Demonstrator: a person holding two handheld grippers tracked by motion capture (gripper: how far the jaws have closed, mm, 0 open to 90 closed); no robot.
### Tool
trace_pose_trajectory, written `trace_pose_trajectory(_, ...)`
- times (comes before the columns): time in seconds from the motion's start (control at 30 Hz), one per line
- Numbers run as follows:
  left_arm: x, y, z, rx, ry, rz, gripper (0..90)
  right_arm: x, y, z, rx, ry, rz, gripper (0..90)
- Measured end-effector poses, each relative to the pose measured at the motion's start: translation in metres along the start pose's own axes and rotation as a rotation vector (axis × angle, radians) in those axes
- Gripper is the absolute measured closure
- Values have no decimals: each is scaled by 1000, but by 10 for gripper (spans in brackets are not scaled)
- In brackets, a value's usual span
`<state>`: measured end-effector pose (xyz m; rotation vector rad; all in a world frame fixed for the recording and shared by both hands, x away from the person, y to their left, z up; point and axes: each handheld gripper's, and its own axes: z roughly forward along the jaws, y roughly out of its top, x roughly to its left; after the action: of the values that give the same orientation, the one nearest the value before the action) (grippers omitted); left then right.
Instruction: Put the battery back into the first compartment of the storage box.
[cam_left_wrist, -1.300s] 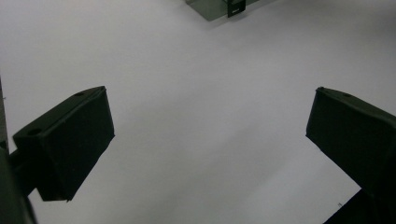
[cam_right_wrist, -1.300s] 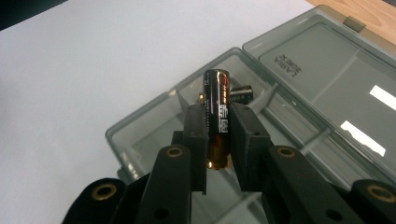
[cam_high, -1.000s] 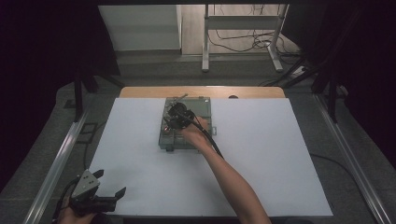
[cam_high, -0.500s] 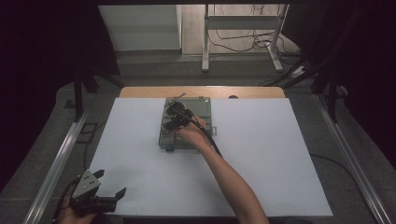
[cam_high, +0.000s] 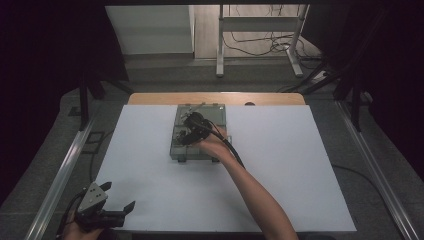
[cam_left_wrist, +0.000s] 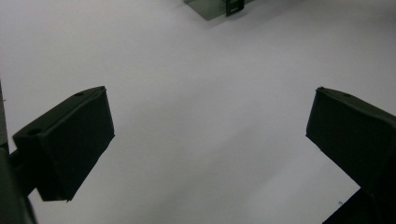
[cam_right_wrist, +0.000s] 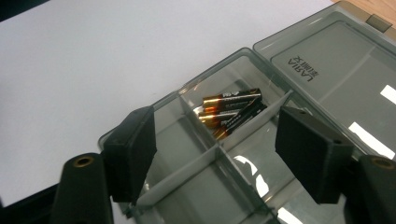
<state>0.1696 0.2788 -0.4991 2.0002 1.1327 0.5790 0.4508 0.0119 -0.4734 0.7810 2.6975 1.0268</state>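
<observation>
1. A white sheet (cam_high: 280, 170) covers most of the table top, with a strip of bare wood (cam_high: 270, 98) showing along its far edge.
2. A grey, see-through compartment box (cam_high: 215, 125) lies on the sheet, near its far edge and about mid-width. Its lid (cam_right_wrist: 336, 65) is swung fully open and lies flat beside the divided tray.
3. The right gripper (cam_right_wrist: 215, 156) hovers over the tray, held by a hand whose forearm reaches in from the near edge. Its jaws have just been opening and now stand apart with nothing between the pads, so it has let go.
4. The left gripper (cam_high: 107, 210) rests at the near left corner of the sheet, well apart from the box. Its jaws are spread wide over bare white sheet and hold nothing.
5. A few black-and-gold batteries (cam_right_wrist: 231, 112) lie piled together in one compartment of the tray, the one next to the lid's hinge side, just beyond the right gripper's pads and not touching them.
</observation>
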Motion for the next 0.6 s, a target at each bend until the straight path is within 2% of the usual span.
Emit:
trace_pose_trajectory(0.2, 0, 0, 0, 4, 0, 3, 16, 3, -8, -10, -15, 20, 1, 244)
trace_pose_trajectory(0.6, 0, 0, 0, 6, 3, 1, 16, 9, -29, -36, -30, 42, -27, 212)
